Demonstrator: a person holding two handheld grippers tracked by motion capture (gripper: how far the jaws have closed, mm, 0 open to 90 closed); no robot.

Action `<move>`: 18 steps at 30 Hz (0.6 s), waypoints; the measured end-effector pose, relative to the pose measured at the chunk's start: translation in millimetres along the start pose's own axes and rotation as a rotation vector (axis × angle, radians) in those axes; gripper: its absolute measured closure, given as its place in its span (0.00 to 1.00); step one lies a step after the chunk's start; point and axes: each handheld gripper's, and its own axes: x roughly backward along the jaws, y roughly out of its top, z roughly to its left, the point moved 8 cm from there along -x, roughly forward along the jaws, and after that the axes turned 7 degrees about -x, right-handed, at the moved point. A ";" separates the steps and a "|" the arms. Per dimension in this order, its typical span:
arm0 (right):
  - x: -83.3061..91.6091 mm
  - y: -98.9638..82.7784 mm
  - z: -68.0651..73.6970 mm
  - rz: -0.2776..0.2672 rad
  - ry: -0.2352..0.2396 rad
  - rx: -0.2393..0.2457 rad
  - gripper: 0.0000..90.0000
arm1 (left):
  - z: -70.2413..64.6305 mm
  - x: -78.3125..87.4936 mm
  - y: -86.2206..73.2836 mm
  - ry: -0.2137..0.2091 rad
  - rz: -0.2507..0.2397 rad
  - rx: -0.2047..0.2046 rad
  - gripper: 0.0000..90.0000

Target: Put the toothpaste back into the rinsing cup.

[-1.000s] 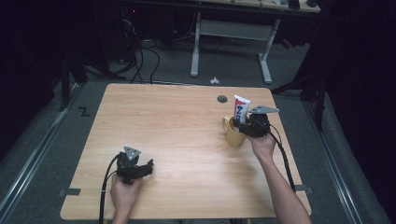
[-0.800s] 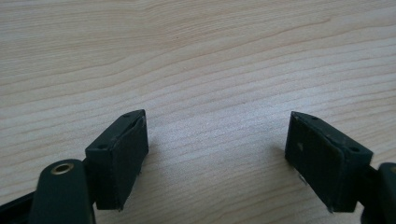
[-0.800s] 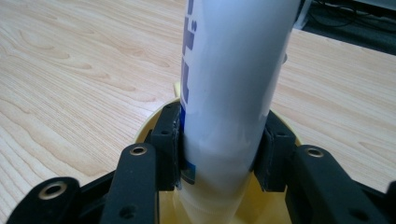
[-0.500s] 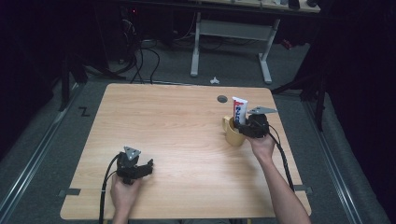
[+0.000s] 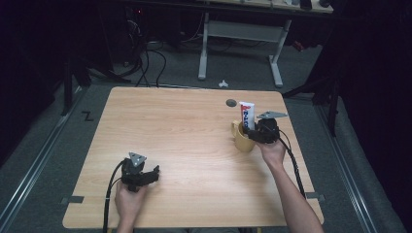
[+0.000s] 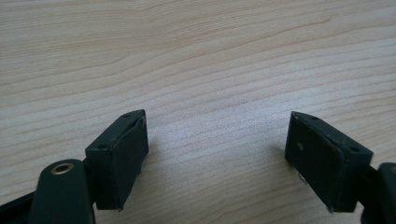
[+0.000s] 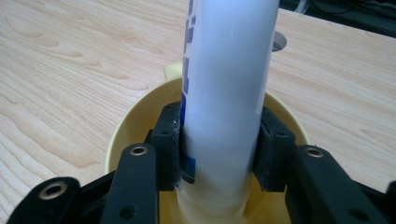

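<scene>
**Tube held upright in the mug**

Nothing has visibly shifted over the last second: the toothpaste tube (image 7: 229, 93) stands upright inside the yellow mug (image 5: 242, 141) near the table's (image 5: 184, 126) far right edge, with the right gripper (image 7: 219, 149) clamped on its lower body. Apparently the step is placing or lifting the tube; either needs a straight vertical move. Near the front left, the left gripper (image 6: 217, 154) rests wide open, empty.

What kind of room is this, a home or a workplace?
Probably a lab or workshop, not a home: a bare wooden table on grey carpet, loose cables on the floor behind it, and an adjustable metal desk frame farther back in the dark.
</scene>
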 end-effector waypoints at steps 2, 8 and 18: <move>-0.4 -0.3 -0.2 0.003 0.000 0.001 0.66 | 0.0 0.0 0.0 0.000 0.000 0.000 0.24; -1.8 -1.2 -0.6 0.013 -0.002 0.003 0.66 | 0.0 0.0 0.0 0.000 0.000 0.000 0.24; -2.1 -2.0 -1.2 0.020 -0.003 0.001 0.66 | 0.0 0.0 0.0 0.000 0.000 0.000 0.24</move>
